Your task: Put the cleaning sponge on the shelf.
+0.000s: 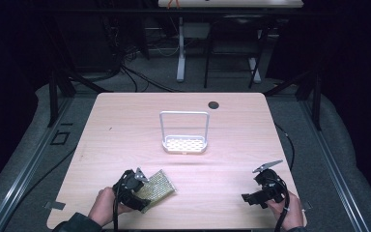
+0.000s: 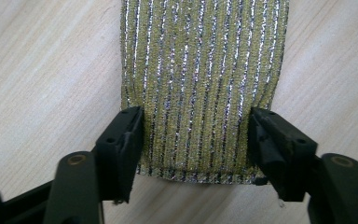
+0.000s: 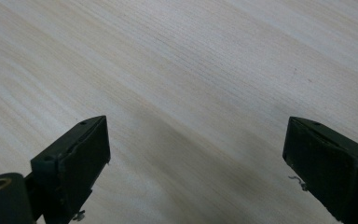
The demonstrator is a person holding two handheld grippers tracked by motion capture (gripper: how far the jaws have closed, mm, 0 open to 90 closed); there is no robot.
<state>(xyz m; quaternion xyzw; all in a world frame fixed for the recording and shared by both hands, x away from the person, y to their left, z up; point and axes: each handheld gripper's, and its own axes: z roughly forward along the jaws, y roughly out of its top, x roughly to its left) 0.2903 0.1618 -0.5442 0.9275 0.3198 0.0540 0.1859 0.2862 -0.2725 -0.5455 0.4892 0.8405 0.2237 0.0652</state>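
Cloth (image 2: 203, 88): olive-gold with silver and dark stripes, lying flat on the table (image 1: 125, 125) near its front edge, left of centre; also seen in the high view (image 1: 158, 187) as a small tilted rectangle. Left gripper (image 2: 196, 140): set over the cloth's near end, jaws apart, one on each side edge of the cloth, each touching or just beside that edge; the fabric between them looks slightly gathered, but whether it is pinched cannot be told. The cloth's hem lies between the jaws, the rest runs away from the gripper. In the high view this gripper (image 1: 134, 186) sits at the cloth's left corner, held by the left hand (image 1: 104, 205). Rack (image 1: 184, 140): white, with a perforated base and a tall wire-frame handle, standing upright at table centre, well beyond the cloth. Right gripper (image 3: 196, 158): jaws wide apart over bare wood, holding nothing; in the high view (image 1: 263, 186) it is far right of the cloth, near the front edge, in the right hand (image 1: 285, 205). Dark round hole (image 1: 213, 104): near the table's far edge, beyond the rack.
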